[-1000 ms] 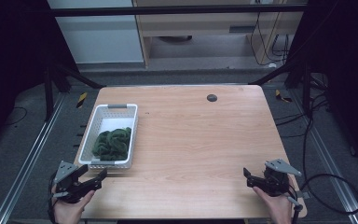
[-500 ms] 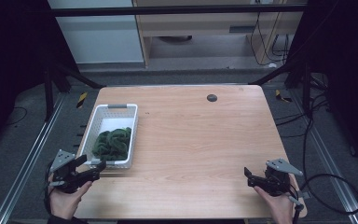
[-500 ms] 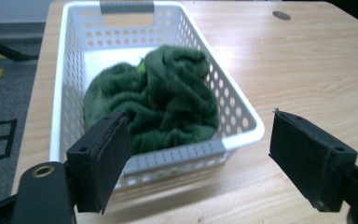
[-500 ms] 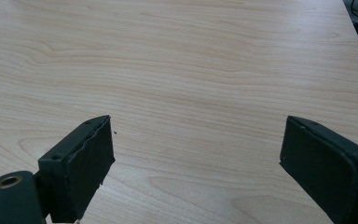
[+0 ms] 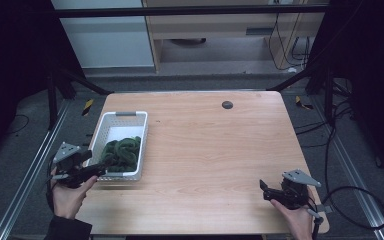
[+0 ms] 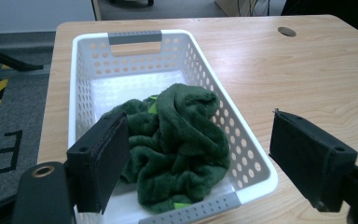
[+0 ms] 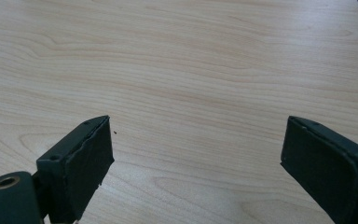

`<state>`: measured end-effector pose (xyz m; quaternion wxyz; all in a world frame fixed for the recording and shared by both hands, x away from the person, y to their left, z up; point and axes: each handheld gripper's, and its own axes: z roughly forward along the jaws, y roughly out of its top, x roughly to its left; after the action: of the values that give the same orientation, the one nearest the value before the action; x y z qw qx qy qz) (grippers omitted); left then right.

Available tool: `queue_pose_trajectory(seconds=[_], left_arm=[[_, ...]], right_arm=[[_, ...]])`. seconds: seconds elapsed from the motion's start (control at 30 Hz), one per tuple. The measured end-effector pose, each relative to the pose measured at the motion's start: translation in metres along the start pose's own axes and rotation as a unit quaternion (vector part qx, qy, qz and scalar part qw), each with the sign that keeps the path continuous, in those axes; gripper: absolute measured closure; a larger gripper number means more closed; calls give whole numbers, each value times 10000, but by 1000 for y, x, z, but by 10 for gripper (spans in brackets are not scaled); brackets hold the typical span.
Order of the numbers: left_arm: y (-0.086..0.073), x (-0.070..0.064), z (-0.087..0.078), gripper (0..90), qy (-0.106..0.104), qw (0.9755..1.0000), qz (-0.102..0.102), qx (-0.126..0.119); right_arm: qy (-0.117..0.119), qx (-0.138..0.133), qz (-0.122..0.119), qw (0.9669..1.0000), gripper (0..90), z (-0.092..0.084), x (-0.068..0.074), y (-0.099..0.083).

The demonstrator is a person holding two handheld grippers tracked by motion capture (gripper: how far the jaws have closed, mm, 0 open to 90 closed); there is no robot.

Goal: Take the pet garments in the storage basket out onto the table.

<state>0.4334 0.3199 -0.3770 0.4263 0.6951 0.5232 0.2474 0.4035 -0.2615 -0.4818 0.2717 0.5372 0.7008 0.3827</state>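
Left gripper hovering at the basket, both sets of jaws wide apart

The left gripper [image 5: 94,171] sat at the near end of the white basket [image 6: 85,56] with nothing between its jaws; the green towel [image 6: 177,140] lay bunched inside the basket's near half. The right gripper [image 5: 266,190] was well apart over bare table [image 7: 205,60], jaws spread, holding nothing.

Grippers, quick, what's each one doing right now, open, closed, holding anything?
Left gripper: open, empty, aimed at the green towel in the white basket.
Right gripper: open, empty, over the table.
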Motion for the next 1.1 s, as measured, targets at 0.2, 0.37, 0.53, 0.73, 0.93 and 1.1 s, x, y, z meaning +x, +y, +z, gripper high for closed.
queue_pose_trajectory(seconds=[0.2, 0.37, 0.53, 0.73, 0.93, 1.1], left_arm=[[14, 0, 6, 193, -9, 9998, 163, 69], [23, -1, 16, 192, -80, 9996, 214, 135], [29, 2, 27, 191, -126, 9993, 242, 258], [33, 8, 39, 188, -106, 9990, 216, 375], [34, 13, 50, 183, -42, 9984, 192, 536], [35, 14, 63, 163, -1, 9972, 239, 710]], right_arm=[[-5, 19, 18, 10000, 84, 0, 1, 0], [-34, -12, 27, 10000, 84, -1, -1, 1], [-54, -5, 28, 10000, 84, -1, -2, 1], [-38, 42, 53, 10000, 82, 1, -2, 1], [-24, 60, 11, 10000, 81, 2, -2, 1], [7, 93, 0, 10000, 79, 2, -2, 1]])
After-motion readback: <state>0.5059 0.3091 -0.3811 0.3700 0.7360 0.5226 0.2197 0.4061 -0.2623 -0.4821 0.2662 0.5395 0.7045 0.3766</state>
